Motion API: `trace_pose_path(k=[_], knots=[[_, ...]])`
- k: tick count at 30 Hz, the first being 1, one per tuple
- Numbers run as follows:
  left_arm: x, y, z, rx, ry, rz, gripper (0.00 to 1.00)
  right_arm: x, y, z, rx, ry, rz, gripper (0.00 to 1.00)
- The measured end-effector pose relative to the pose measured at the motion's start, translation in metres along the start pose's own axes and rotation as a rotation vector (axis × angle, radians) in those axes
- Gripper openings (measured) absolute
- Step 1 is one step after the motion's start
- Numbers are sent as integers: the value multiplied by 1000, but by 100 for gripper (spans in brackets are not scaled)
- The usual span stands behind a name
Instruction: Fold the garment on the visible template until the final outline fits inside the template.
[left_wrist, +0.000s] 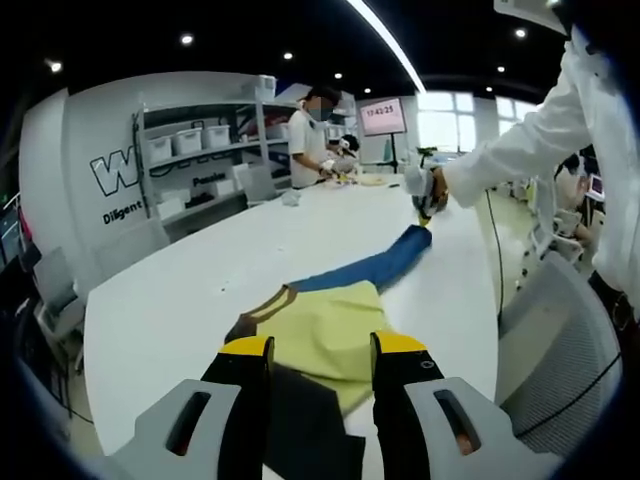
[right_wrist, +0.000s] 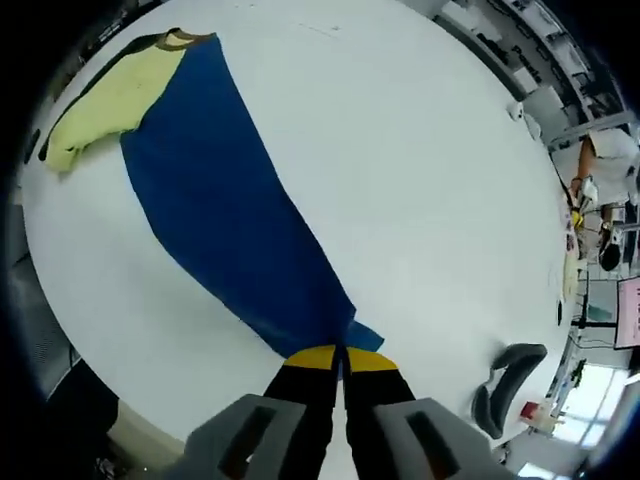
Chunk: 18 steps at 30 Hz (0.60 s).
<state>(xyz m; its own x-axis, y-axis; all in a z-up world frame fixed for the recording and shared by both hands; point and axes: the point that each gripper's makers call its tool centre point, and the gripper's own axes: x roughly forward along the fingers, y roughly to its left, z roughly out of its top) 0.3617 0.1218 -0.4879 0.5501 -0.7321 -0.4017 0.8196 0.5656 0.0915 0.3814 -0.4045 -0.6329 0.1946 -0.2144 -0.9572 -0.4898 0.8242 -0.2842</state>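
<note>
Blue-and-yellow soft fabric garment (right_wrist: 235, 210) lies on the white desk (right_wrist: 420, 180), blue part pulled into a long taut strip. Right tongs (right_wrist: 340, 357) pressed together, pinching its blue corner, likely tensioning it for a clean fold. Left tongs (left_wrist: 321, 347) spread, hovering over the yellow section, near a dark flat panel (left_wrist: 300, 425), possibly the template.

The left gripper (left_wrist: 322, 352) hangs with fingers apart at 6 o'clock above the yellow-and-blue garment (left_wrist: 335, 310) on the white table (left_wrist: 170, 300). Toward 1 o'clock, the right gripper (left_wrist: 425, 212) pinches the garment's blue end.
</note>
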Motion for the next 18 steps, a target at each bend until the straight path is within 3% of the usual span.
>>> trace_pose_path(k=[5,9,12,18], knots=[[-2,0,-3,-1,12,5,36,14,3,0,-1,15,7,0],[-2,2,-5,-7,14,11,36,18,4,-1,40,-22,22,13],[0,2,-5,-7,14,10,36,17,0,-5,48,-32,15,14],[5,0,1,-8,-4,3,36,20,6,-33,90,-15,59,12]])
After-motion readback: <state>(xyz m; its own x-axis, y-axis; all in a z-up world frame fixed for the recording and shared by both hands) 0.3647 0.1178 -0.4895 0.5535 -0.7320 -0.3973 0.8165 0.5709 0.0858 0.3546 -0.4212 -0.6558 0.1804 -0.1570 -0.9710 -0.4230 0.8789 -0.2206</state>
